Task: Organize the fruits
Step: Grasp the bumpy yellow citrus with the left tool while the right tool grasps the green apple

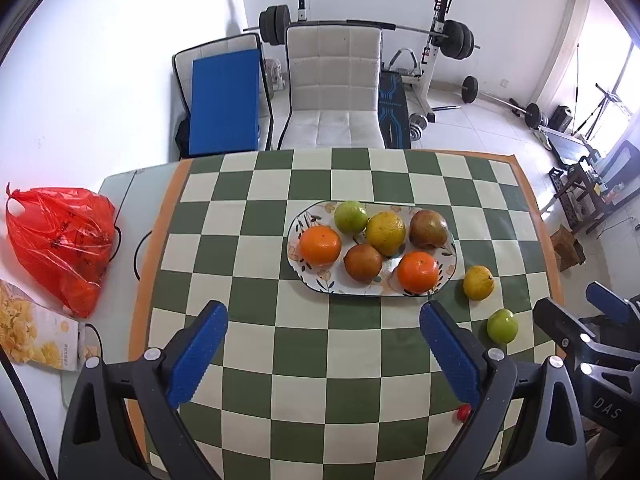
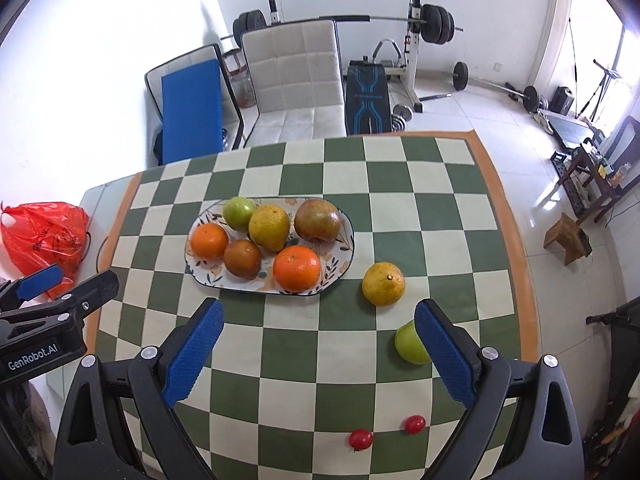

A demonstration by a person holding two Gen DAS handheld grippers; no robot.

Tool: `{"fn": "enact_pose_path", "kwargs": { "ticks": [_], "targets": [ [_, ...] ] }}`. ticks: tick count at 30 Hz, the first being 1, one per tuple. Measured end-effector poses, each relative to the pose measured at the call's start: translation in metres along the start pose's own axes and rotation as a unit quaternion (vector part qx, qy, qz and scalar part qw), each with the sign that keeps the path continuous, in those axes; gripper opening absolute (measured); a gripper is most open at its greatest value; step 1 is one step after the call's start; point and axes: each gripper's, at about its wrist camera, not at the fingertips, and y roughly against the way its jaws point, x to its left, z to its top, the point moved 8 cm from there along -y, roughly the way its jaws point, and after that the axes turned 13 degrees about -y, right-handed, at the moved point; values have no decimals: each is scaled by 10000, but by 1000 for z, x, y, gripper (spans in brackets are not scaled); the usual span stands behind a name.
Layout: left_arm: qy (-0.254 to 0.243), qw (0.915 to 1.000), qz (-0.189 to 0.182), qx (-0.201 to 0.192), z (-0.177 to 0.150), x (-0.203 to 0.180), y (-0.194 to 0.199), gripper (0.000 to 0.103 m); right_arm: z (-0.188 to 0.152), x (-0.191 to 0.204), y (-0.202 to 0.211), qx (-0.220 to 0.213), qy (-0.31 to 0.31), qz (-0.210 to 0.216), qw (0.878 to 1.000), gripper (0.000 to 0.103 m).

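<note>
An oval flowered plate (image 1: 352,286) (image 2: 344,264) on the checkered table holds several fruits: two oranges (image 1: 320,245) (image 2: 297,268), a green apple (image 1: 350,216), a yellow citrus (image 1: 385,233) and two brownish fruits (image 1: 428,229). Off the plate lie a yellow citrus (image 1: 478,282) (image 2: 383,283), a green apple (image 1: 502,325) (image 2: 410,344) and two cherry tomatoes (image 2: 414,424) (image 2: 360,439). My left gripper (image 1: 324,354) is open and empty, in front of the plate. My right gripper (image 2: 318,350) is open and empty; its right finger (image 2: 444,354) overlaps the green apple.
A red plastic bag (image 1: 60,240) and a snack box (image 1: 36,330) lie on the table's left. A white chair (image 1: 334,88) stands behind the table, with gym gear beyond. The table's right edge (image 2: 520,240) is near the loose fruit.
</note>
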Motion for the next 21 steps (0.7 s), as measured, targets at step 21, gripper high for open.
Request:
{"fn": "enact_pose_path", "kwargs": {
  "ticks": [21],
  "targets": [
    [-332, 9978, 334, 456, -12, -23, -34, 102, 9, -34, 13, 118, -699, 410, 9966, 98]
  ]
}}
